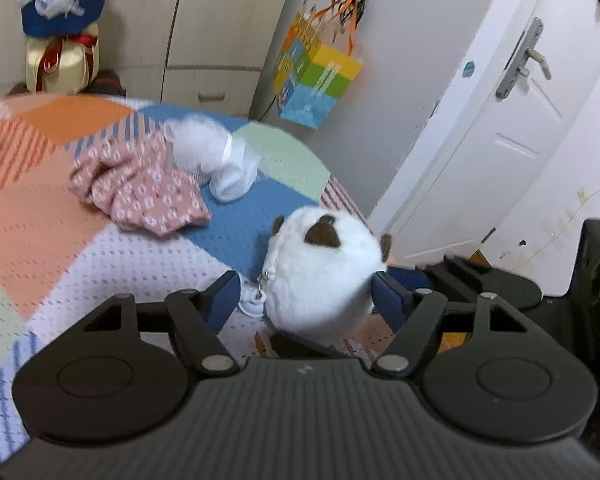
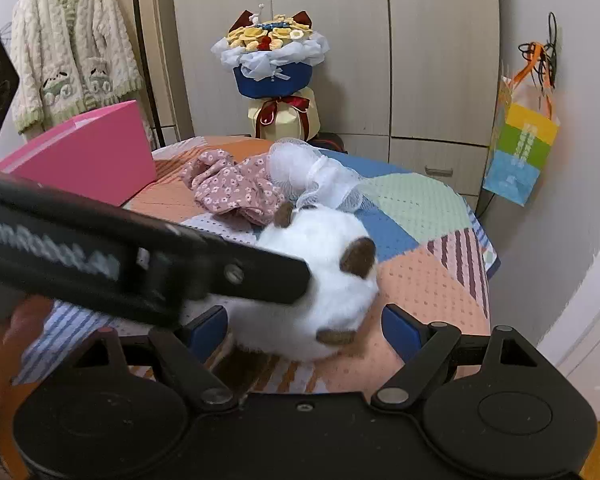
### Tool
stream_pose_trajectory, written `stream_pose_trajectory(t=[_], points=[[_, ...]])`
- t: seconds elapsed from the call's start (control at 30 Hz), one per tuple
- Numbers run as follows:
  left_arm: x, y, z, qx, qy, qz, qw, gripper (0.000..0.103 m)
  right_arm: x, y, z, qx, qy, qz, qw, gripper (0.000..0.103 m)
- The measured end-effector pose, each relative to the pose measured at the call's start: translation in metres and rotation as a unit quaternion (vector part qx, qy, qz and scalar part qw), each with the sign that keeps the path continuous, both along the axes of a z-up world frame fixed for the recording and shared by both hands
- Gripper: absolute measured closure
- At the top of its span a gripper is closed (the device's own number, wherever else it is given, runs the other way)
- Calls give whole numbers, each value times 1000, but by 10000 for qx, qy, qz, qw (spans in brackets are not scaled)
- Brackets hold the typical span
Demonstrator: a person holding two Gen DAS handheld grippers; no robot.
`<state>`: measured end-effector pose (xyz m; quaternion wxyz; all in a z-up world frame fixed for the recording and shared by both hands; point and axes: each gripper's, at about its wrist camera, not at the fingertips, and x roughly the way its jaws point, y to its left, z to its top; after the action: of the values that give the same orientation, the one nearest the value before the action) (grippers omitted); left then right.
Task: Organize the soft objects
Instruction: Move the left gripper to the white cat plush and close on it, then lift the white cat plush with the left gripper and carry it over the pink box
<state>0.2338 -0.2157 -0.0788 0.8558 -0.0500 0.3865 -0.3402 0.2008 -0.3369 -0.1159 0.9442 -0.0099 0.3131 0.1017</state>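
Plush toy [image 1: 324,272] on bed [image 1: 59,216], between both grippers' parted jaws, neither pressing it.

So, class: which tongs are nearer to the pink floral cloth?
Neither, clearly. Both the left tongs and the right tongs straddle the white plush toy at the bed's near edge; the pink floral cloth lies beyond it.

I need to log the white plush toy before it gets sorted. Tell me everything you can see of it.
The plush is round, white and fluffy, with small brown patches that look like ears and markings. A small metal zipper pull hangs at its side. It sits near the edge of the patchwork bedspread, apart from the floral cloth. It lies between the blue fingers of the left gripper; whether they press it is unclear. The right gripper also brackets it, open.
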Motion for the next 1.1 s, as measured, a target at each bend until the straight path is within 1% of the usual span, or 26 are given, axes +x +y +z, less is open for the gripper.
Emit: stream_pose_trajectory(t=[0.03, 0.1, 0.13, 0.17, 0.23, 0.27, 0.33, 0.47, 0.57, 0.7, 0.8, 0.9, 1.0, 1.1], points=[[2, -1, -2, -33, 64, -60, 10000, 36, 2, 1, 1, -45, -28, 23, 10000, 16], [3, 0, -3, -75, 32, -82, 9999, 39, 4, 1, 3, -124, -110, 89, 9998, 16], [3, 0, -3, -99, 18, -84, 9999, 41, 5, 1, 3, -156, -141, 101, 9997, 20], [3, -1, -3, -110, -6, -84, 9999, 41, 5, 2, 4, -223, -224, 38, 9995, 23], [0, -3, -5, -68, -50, -68, 9999, 44, 2, 6, 5, -249, -413, 140, 9987, 24], [-1, -5, -4, -40, -75, -65, 9999, 45, 1, 7, 4, -297, -450, 146, 9984, 26], [-2, -5, -4, -29, -74, -58, 10000, 47, 3, 8, 0, -332, -408, 78, 9986, 28], [0, -2, -1, -102, 60, 5, 9999, 47, 2, 11, 3, -284, -366, -98, 9989, 32], [-5, 1, 0, -82, 12, 45, 10000, 48, -3, 16, 4, -297, -420, -123, 9986, 33], [-21, 11, 3, -32, -29, 40, 10000, 48, -18, 27, 4, -302, -486, -153, 9982, 34], [-35, 24, 6, -67, 111, 88, 9999, 47, -33, 38, 6, -326, -461, -161, 9983, 34], [-49, 40, 9, -190, 251, 144, 9994, 47, -49, 51, 12, -404, -413, -69, 9983, 34], [-66, 52, 12, -192, 343, 154, 9991, 47, -64, 63, 19, -456, -244, -35, 9987, 34], [-90, 63, 15, -174, 349, 192, 9991, 47, -82, 74, 23, -457, -90, -47, 9989, 34]])
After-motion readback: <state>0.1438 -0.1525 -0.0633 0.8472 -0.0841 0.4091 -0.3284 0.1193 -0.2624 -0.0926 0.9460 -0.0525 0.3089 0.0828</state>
